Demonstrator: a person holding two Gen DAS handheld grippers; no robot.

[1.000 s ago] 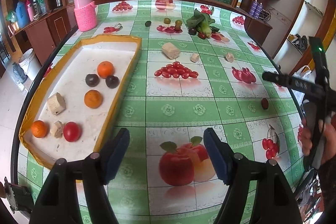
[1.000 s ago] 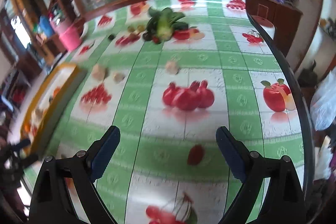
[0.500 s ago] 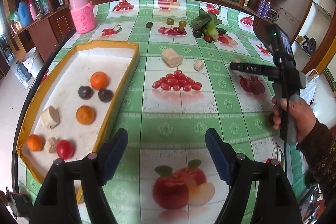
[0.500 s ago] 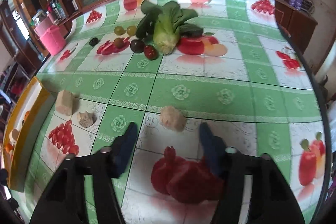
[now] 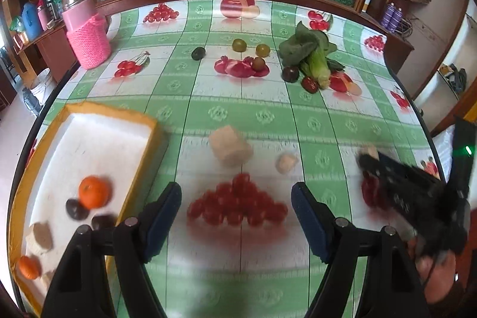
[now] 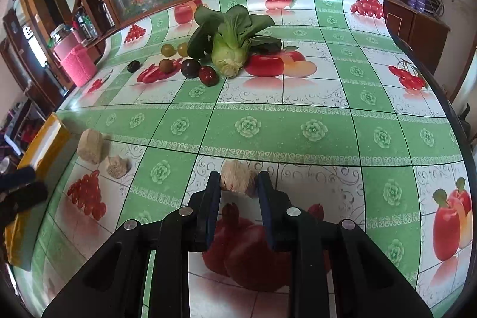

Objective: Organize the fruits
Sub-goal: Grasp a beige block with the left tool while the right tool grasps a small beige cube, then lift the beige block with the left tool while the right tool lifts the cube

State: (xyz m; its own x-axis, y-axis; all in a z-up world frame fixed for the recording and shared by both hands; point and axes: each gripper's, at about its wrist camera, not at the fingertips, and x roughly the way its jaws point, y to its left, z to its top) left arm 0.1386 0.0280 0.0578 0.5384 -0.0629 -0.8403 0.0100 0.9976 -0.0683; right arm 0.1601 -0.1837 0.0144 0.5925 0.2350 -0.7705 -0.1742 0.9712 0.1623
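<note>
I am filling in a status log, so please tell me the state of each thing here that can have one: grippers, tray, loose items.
Right hand-held gripper: closed on the beige chunk.
Left hand-held gripper: open, holding nothing.
Tray: partly filled, oranges and dark plums inside.
Bok choy: lying on its side on the table.
Two beige chunks: loose on the table, beside the tray.

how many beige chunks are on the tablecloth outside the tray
3. A large chunk lies near the yellow tray, a small chunk just right of it, and a third chunk sits between the right tongs. None seem hidden.
</note>
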